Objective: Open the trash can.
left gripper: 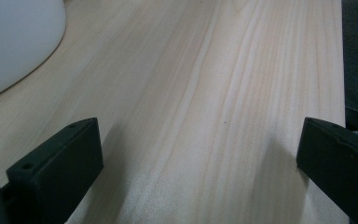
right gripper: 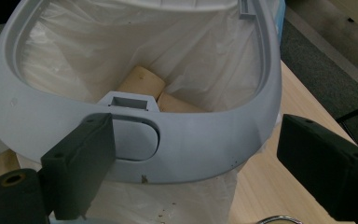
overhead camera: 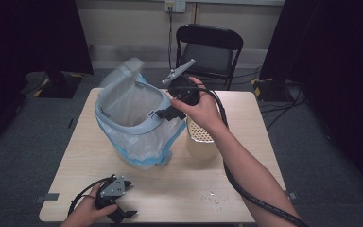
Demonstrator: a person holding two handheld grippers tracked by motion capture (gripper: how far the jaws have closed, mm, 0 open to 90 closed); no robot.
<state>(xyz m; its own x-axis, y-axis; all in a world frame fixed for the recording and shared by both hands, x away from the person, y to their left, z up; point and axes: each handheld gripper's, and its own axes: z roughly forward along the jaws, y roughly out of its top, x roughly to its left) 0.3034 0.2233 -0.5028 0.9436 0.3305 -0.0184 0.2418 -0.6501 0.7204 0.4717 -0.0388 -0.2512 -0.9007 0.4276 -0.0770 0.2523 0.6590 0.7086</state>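
A small bin with a grey rim ring [overhead camera: 123, 125] and a white bag liner [overhead camera: 137, 139] stands on the table's middle left. Held in a hand at the bin's right rim, my right gripper [overhead camera: 170, 104] is open. In the right gripper view its jaws [right gripper: 196, 140] stand wide apart in front of the grey rim [right gripper: 191, 140], by the rim's latch tab [right gripper: 128, 100]. Tan tube-like pieces [right gripper: 140, 81] lie inside the bag. My left gripper [overhead camera: 128, 199] rests near the table's front left edge, open, with only bare wood [left gripper: 200, 121] between its jaws.
A beige perforated container [overhead camera: 201, 137] stands just right of the bin. Small crumbs [overhead camera: 212, 198] lie on the table's front right. A black folding chair [overhead camera: 208, 47] stands behind the table. The bin's white base [left gripper: 14, 42] shows at the upper left of the left gripper view.
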